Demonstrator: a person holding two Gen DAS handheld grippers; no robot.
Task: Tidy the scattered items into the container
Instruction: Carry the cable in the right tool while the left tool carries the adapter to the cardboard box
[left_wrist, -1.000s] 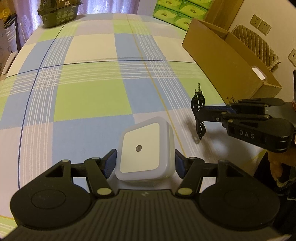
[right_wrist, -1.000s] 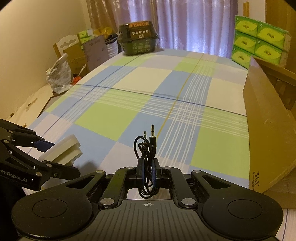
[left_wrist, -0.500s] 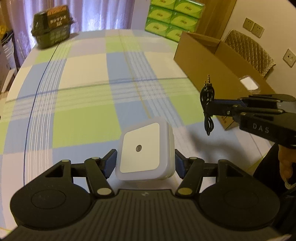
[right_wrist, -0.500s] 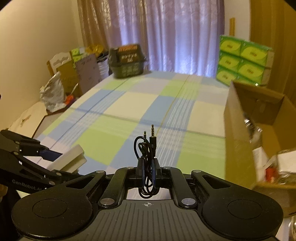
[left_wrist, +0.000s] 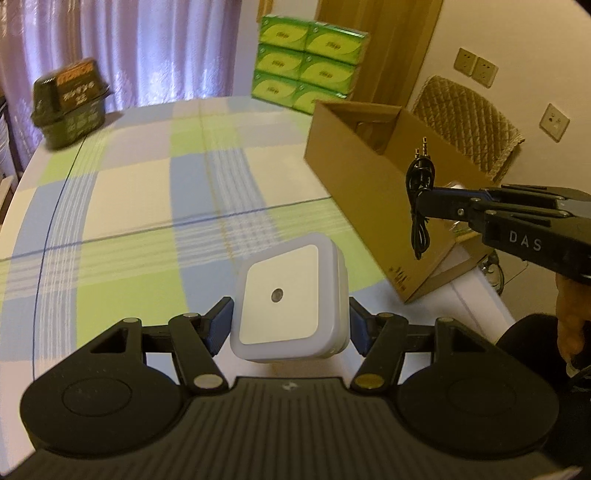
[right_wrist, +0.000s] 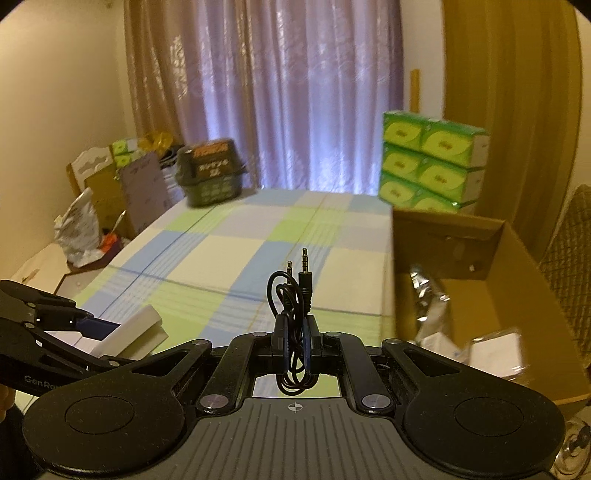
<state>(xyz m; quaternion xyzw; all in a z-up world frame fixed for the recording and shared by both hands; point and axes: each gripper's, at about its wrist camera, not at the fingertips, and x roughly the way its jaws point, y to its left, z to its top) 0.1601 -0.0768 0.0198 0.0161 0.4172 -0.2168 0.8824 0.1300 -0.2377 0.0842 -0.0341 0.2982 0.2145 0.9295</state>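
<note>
a: biggest first. table with a blue, green and cream checked cloth (left_wrist: 122, 206). open brown cardboard box (left_wrist: 354, 177) at its right edge, some white and shiny packaged stuff inside, can't tell what.

b: background?

a: stack of green tissue packs (right_wrist: 432, 162) behind the box, dark green lidded plastic basket (left_wrist: 68, 101) at the far left of the table.

b: grippers?

a: left black two-finger gripper (left_wrist: 290, 325) closed around a white square night-light plug with a small round sensor in the middle (left_wrist: 288, 299), blue pads (left_wrist: 219, 325) on both sides, held above the cloth near the table's front edge.

b: right?

a: right black two-finger gripper (right_wrist: 295, 341) pinched narrow on a coiled black audio cable with two metal jack plugs (right_wrist: 293, 295), plugs pointing up, loop hanging below. in the left view the cable sits in front of the box's near wall, not inside.
</note>
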